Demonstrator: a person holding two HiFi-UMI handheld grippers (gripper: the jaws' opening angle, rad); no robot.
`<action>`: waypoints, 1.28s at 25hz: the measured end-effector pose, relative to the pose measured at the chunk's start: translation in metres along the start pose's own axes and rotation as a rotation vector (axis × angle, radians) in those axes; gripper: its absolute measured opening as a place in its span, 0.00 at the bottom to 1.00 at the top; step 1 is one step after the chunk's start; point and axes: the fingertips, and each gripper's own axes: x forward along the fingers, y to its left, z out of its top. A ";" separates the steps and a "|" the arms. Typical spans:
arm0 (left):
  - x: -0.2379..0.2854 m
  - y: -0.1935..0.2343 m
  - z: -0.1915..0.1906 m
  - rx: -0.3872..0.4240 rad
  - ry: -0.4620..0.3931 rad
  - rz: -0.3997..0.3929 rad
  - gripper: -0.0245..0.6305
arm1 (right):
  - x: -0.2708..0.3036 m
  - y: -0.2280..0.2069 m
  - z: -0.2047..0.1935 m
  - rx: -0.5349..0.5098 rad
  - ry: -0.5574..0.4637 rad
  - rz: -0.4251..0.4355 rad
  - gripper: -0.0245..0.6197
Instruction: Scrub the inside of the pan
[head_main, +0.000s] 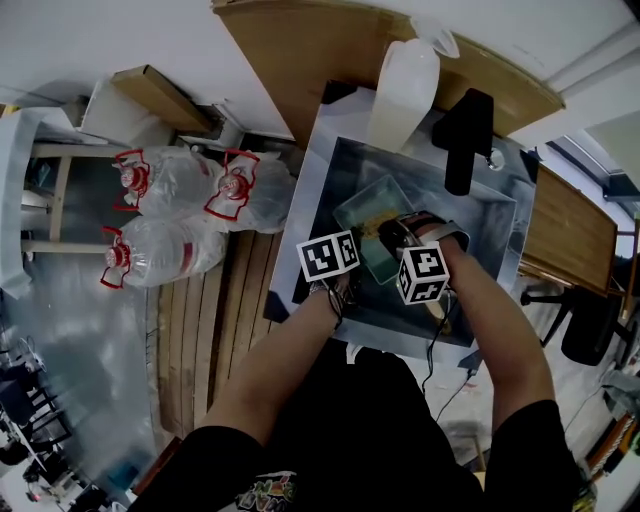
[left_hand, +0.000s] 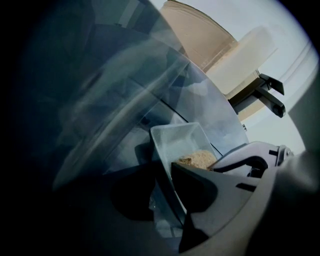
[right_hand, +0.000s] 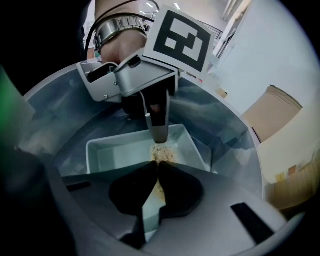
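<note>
Tan sponge sits pinched between the nearly closed jaws of your right gripper. Its free end pokes out past the tips, down at the floor of the pale rectangular pan. That pan lies in the steel sink. Your left gripper has its jaws set narrow across the pan's far wall and appears to clamp it. From the right gripper, the pan lies straight ahead and below, with its long axis running crosswise to the jaws. Your right hand is the one placed to scrub. I'd judge the strokes should run side to side along that axis, out toward the bare corners, with the left bracing the wall.
</note>
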 end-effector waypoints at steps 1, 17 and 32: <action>0.000 0.000 0.000 0.002 0.000 0.000 0.20 | -0.001 0.005 -0.001 -0.001 0.002 0.012 0.08; 0.002 0.000 0.000 0.031 0.005 0.003 0.21 | -0.027 0.066 -0.017 -0.046 0.055 0.125 0.08; 0.001 -0.001 0.000 0.039 0.005 0.004 0.22 | -0.043 0.085 -0.025 -0.067 0.101 0.162 0.08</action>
